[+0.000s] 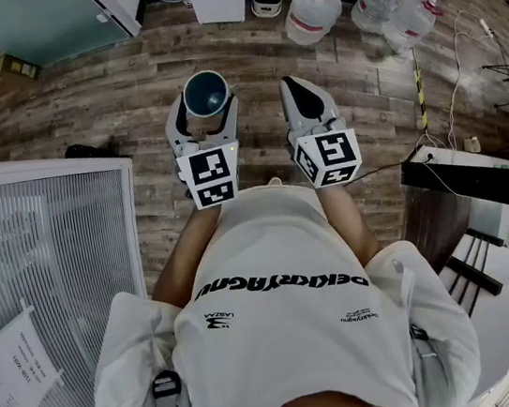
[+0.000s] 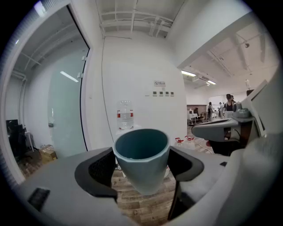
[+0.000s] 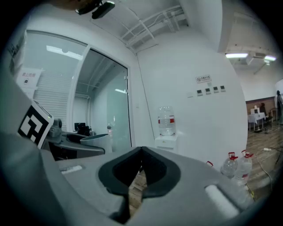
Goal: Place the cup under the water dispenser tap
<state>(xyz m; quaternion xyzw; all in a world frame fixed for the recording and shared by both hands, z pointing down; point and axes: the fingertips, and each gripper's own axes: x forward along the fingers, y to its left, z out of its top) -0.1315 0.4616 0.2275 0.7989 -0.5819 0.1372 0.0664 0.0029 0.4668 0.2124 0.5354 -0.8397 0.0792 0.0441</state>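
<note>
**Views.** The head view looks down on both claws, held side by side above a wood-plank floor (image 1: 126,103). Only this view shows the cup (image 1: 206,91) from above, as a round rim with a dark teal interior. The left gripper view shows the cup (image 2: 142,154) from the side. Beyond it, well ahead of the left claw (image 2: 141,168), the water dispenser (image 2: 126,129) stands against a white wall. The right gripper view shows the same water dispenser (image 3: 166,141) ahead of the right claw (image 3: 139,170). It also shows spare bottles (image 3: 234,165) on the floor to that claw's right.

**Materials.** The cup is smooth, matte, teal-grey and tapered toward its base. The water dispenser is a white cabinet with a clear, red-banded bottle on top. Both claws have grey shells with black textured pads.

**Claws.** The left claw (image 1: 205,110) is spread wide, its pads clamped on opposite sides of the cup, which stands upright between them. The right claw (image 1: 305,95), just right of the left claw, has its jaws closed together on nothing.
</note>
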